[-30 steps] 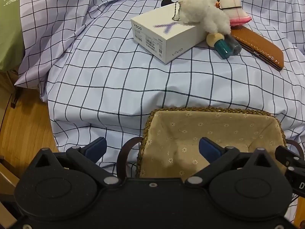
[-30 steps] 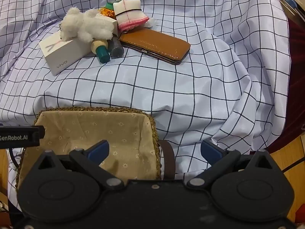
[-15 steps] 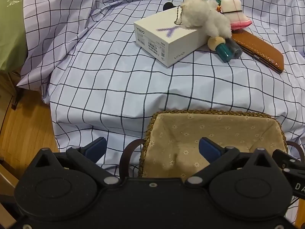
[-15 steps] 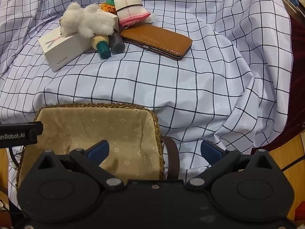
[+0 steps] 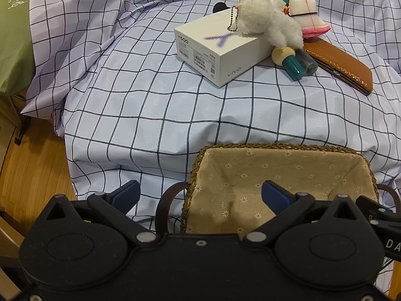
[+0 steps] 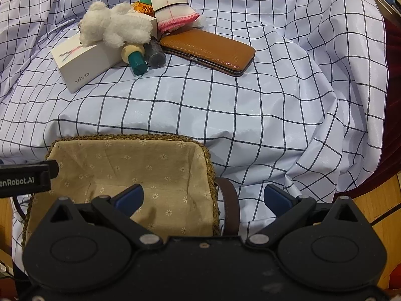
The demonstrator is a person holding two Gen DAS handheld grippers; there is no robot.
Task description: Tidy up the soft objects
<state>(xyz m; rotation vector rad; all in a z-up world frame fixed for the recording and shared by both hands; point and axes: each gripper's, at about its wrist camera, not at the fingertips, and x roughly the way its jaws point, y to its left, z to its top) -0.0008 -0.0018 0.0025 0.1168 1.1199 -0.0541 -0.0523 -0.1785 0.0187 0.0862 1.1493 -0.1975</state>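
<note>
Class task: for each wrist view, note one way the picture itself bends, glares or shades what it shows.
Left wrist view: the fisheye bows the checked cloth lines near the edges; the basket lining sits in soft shade. Right wrist view: glare shines on the brown wallet; the plush toy looks sharp, not blurred.

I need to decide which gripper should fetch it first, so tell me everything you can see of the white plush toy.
The white plush toy is a small fluffy animal of curly, wool-like pile, with a metal ball chain hanging from its head end. It lies on its side, draped over the top of the white phone box, limbs pointing toward the basket side. Its rear end rests against the two small bottles, and the banded folded cloth sits just behind it. Neither pair of tongs is near it.
</note>
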